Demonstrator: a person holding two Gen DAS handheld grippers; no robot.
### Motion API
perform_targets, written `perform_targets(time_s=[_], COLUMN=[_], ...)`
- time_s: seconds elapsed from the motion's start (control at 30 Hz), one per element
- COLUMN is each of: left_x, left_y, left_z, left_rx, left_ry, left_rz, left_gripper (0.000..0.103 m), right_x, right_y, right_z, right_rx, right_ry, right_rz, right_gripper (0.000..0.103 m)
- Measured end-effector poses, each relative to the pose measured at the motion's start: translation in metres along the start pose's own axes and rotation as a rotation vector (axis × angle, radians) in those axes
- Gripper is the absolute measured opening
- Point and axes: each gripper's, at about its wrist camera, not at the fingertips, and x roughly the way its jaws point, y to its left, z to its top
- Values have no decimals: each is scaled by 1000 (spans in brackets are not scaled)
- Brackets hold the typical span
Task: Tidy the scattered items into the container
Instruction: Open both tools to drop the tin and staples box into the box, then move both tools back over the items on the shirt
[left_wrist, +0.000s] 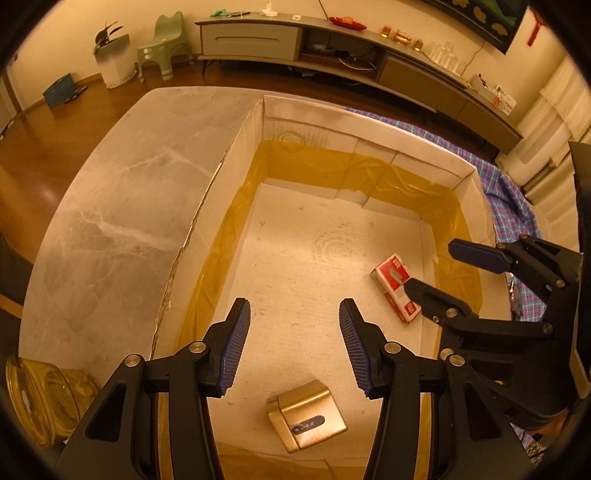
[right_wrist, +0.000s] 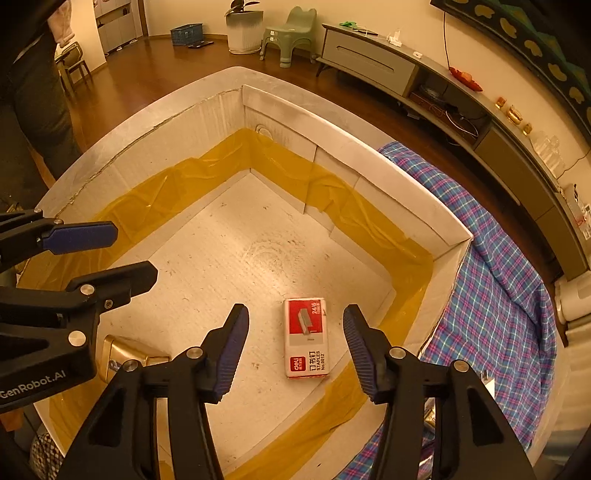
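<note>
From the left wrist view, the left gripper (left_wrist: 294, 345) hangs over the white box (left_wrist: 369, 122) that sits on the grey marble desk (left_wrist: 110, 192); its jaws stand wide apart with nothing between them, only the bare box floor below; a gold-coloured case (left_wrist: 306, 415) lies flat on the floor of the box near its close wall, just under and between the two fingers but clear of them; the red-and-white staple box (left_wrist: 393, 284) lies further right on the same floor, and the right gripper (left_wrist: 428, 264) reaches in from the right edge above it, its lower finger crossing part of the staple box in the picture; amber tape lines the foot of the box walls; a checked cloth (left_wrist: 506, 199) lies beyond the right wall

From the right wrist view, the right gripper (right_wrist: 296, 347) is parted, its blue pads either side of the staple box (right_wrist: 306, 338) and not touching it; the staple box rests flat on the box floor, label upward, near the right wall; the left gripper (right_wrist: 135, 254) comes in from the left, likewise spread and empty; the gold-coloured case (right_wrist: 125, 356) shows partly behind it at the lower left; the checked cloth (right_wrist: 498, 295) drapes just outside the white box (right_wrist: 388, 173)
</note>
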Motion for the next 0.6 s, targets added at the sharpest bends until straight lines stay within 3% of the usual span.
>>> perform_targets(time_s=[0.6], left_x=[-57], left_y=[-22], left_z=[-45], left_rx=[39], left_ry=[-71], left_rz=[17], left_gripper=[53], right_x=[-55], right_y=[10], right_z=[-50], right_rx=[23], right_ry=[-72], right_rz=[71], right_gripper=[55])
